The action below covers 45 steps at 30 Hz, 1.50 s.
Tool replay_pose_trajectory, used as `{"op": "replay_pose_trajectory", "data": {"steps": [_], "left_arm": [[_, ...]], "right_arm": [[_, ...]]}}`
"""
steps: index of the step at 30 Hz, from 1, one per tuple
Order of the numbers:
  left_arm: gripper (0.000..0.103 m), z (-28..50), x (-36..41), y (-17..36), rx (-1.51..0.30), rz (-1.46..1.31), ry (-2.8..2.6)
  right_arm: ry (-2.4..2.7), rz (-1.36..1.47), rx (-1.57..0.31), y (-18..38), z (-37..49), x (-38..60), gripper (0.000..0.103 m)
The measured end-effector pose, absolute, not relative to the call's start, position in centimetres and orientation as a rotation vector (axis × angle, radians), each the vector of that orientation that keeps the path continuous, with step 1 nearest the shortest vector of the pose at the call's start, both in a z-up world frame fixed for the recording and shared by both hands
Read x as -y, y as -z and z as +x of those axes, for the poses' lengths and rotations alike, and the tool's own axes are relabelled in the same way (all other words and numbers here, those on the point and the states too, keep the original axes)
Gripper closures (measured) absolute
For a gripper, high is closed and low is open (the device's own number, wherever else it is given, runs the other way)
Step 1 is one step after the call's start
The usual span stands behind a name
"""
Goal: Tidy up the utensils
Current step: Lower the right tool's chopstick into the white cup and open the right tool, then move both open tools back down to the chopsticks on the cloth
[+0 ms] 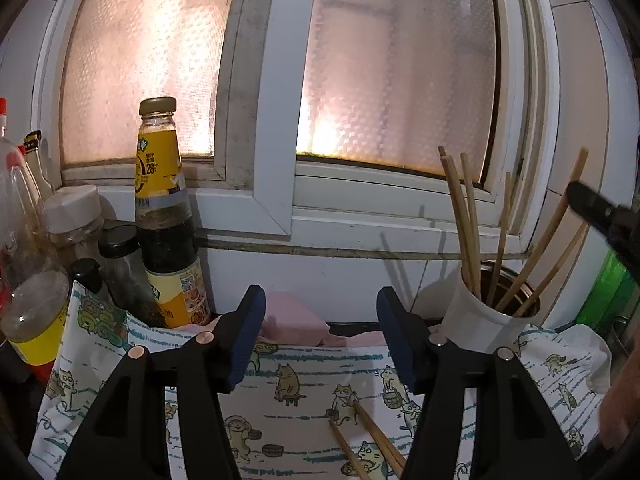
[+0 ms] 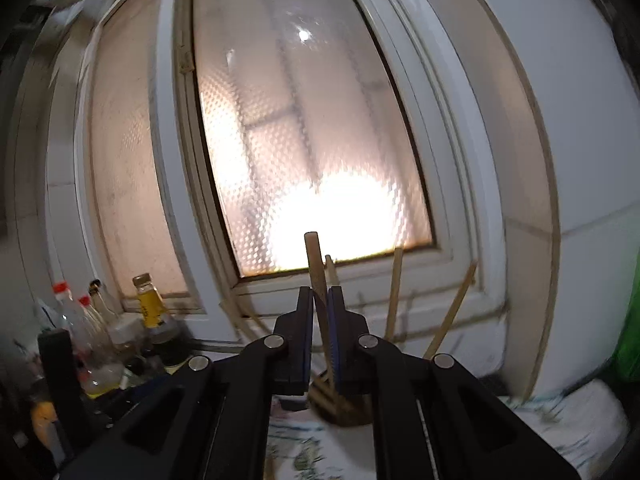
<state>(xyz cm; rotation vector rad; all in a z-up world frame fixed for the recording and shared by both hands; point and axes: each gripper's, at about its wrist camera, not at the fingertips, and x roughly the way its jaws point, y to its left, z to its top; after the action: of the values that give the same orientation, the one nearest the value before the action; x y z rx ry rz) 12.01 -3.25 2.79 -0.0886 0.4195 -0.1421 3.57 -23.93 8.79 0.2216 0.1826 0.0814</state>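
A white utensil holder [image 1: 484, 320] stands at the back right by the window, with several wooden chopsticks [image 1: 466, 220] upright in it. Two more chopsticks [image 1: 372, 440] lie on the cat-print cloth [image 1: 288, 420] between my left fingers. My left gripper [image 1: 320, 320] is open and empty above the cloth. My right gripper [image 2: 320, 308] is shut on a chopstick [image 2: 313, 256] and holds it upright over the holder [image 2: 344, 408]. The right gripper's tip shows in the left wrist view [image 1: 600, 208], above the holder.
Sauce and oil bottles [image 1: 164, 216] and jars [image 1: 76, 220] crowd the back left on the sill side. A pink cloth [image 1: 292, 320] lies behind the printed cloth. A green bottle [image 1: 608, 292] stands at the far right. The frosted window [image 1: 400, 80] backs everything.
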Motion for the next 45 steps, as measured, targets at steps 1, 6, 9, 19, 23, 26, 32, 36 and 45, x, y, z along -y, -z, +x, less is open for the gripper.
{"op": "replay_pose_trajectory", "data": {"steps": [1, 6, 9, 19, 23, 26, 32, 36, 45], "left_arm": [[0.045, 12.0, 3.3, -2.8, -0.417, -0.083, 0.134], [0.038, 11.9, 3.2, -3.0, -0.418, -0.086, 0.137], [0.024, 11.2, 3.0, -3.5, -0.39, -0.084, 0.107], [0.0, 7.4, 1.8, -6.0, -0.166, -0.083, -0.005], [0.0, 7.8, 2.0, -6.2, -0.191, -0.061, 0.005], [0.0, 8.5, 1.0, -6.2, -0.251, -0.148, 0.049], [0.0, 10.2, -0.8, -6.1, -0.354, -0.181, 0.027], [0.0, 11.4, -1.1, -4.5, -0.372, -0.152, 0.029], [0.0, 12.9, -1.1, -2.0, -0.511, -0.104, 0.033]], "right_arm": [[-0.084, 0.22, -0.187, -8.6, 3.8, 23.9, 0.095], [-0.073, 0.214, -0.199, -7.2, 4.3, 24.3, 0.095], [-0.067, 0.172, -0.204, -7.2, 4.1, 24.2, 0.094], [-0.004, 0.237, -0.181, -9.3, 1.2, 24.9, 0.026], [0.026, 0.216, -0.166, -9.9, 0.5, 25.1, 0.02], [-0.001, 0.203, -0.156, -10.3, 0.1, 25.0, 0.018], [-0.041, 0.21, -0.113, -10.6, -1.0, 25.0, 0.016], [-0.084, 0.179, -0.105, -10.6, -1.0, 24.6, 0.016], [-0.117, 0.146, -0.133, -10.5, -0.8, 23.7, 0.016]]}}
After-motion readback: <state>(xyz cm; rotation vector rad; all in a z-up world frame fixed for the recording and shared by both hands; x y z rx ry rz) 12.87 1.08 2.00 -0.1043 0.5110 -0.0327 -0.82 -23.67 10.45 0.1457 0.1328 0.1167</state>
